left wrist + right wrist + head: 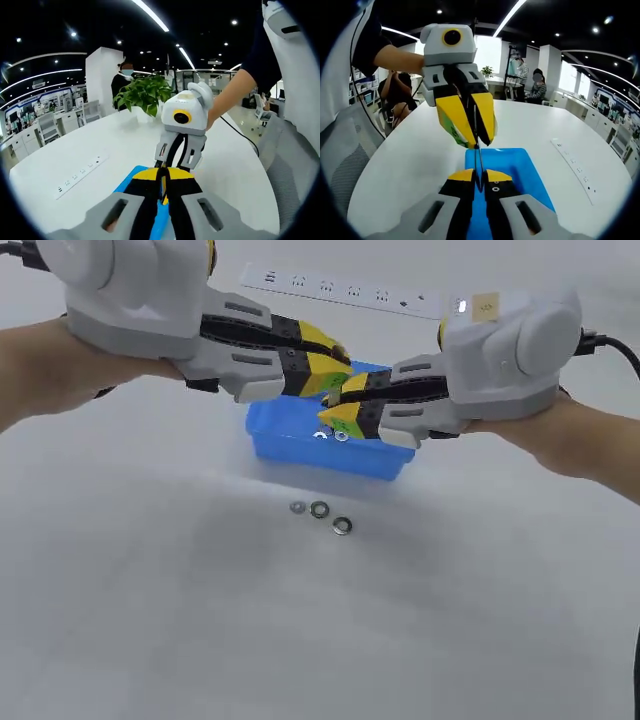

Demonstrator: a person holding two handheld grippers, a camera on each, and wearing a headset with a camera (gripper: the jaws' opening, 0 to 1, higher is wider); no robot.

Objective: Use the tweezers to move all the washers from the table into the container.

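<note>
- Three washers (pixel 319 509) lie close together on the table (pixel 200 620), just in front of the blue container (pixel 290 445), waiting to be moved.
- Two more washers seem to sit inside it, though they are small.
- Thin tweezers (pixel 478 162) hang over the container, pinched from both ends.
- Both the left gripper (pixel 162 175) and the right gripper (pixel 479 176) are clenched on the tweezers, tip to tip, probably to steady them or hand them over.
- One power strip (pixel 340 290) lies beyond, well apart.

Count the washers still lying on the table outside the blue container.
3, in a loose row in front of the blue container: first washer, second washer close beside it, third washer slightly nearer. Others may be hidden.
</note>
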